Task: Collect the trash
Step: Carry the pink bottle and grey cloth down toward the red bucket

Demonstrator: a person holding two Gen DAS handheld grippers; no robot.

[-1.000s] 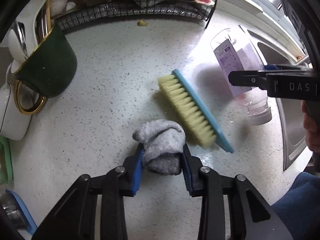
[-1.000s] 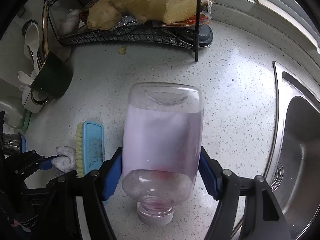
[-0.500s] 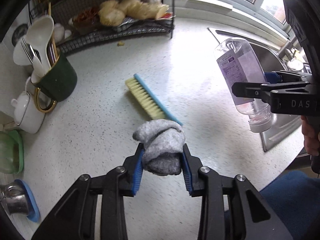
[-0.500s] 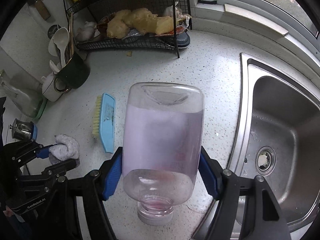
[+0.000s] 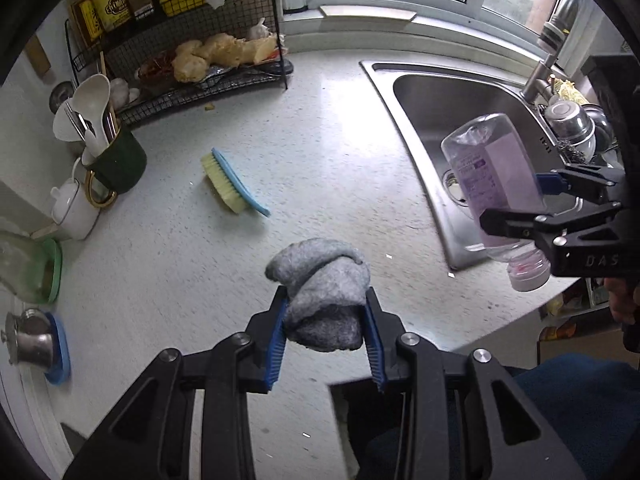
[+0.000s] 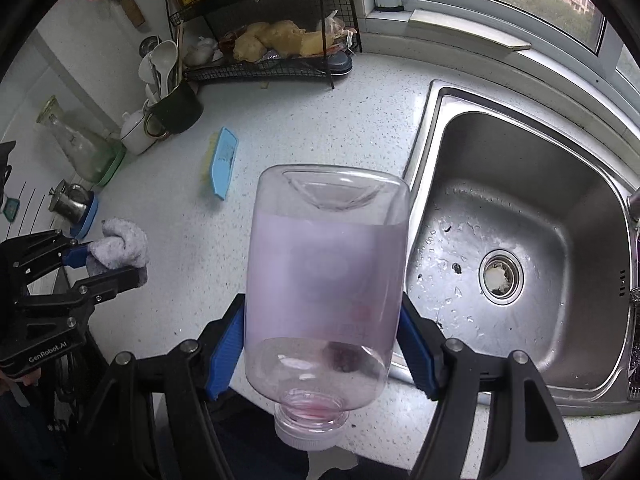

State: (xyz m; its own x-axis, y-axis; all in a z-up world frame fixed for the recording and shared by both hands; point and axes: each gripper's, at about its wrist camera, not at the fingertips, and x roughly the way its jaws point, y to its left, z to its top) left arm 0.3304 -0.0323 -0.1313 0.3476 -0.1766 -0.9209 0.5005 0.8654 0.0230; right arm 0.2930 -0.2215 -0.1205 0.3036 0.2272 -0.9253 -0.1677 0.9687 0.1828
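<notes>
- Here, the left gripper [image 5: 325, 334] is clenched on a crumpled grey cloth wad [image 5: 320, 280], its blue pads pressing the wad from both sides; the wad bulges out above the fingertips.
- The cloth is held clear of the speckled white countertop [image 5: 304, 128], near the counter's front edge.
- In the right wrist view the same left gripper [image 6: 102, 258] shows at the left edge with the grey wad [image 6: 120, 248] between its tips.
- The right gripper [image 6: 322, 354] grasps a clear plastic bottle with a pale purple label [image 6: 324, 292], one blue pad on each side of the body.
- The bottle hangs upside down, white cap [image 6: 310, 428] lowest and its dimpled base uppermost; a small dark reddish residue sits near the shoulder inside.
- From the left wrist view the bottle [image 5: 496, 184] and right gripper [image 5: 548, 208] sit in front of the stainless steel sink [image 5: 420, 92], off the counter.
- A blue-backed scrubbing brush with pale yellow bristles [image 5: 232, 182] lies on its side on the countertop, well apart from both grippers.
- At the back stands a black wire rack [image 5: 208, 80] holding ginger-like roots [image 5: 224, 52].
- To the left, a dark green mug with a gold handle [image 5: 116, 168] holds white spoons, just beside a white teapot [image 5: 74, 210].
- The sink basin is wet, with a round drain [image 6: 500, 276] and scattered specks.
- A dark blue sleeve or garment [image 5: 580, 400] fills the lower right corner.
</notes>
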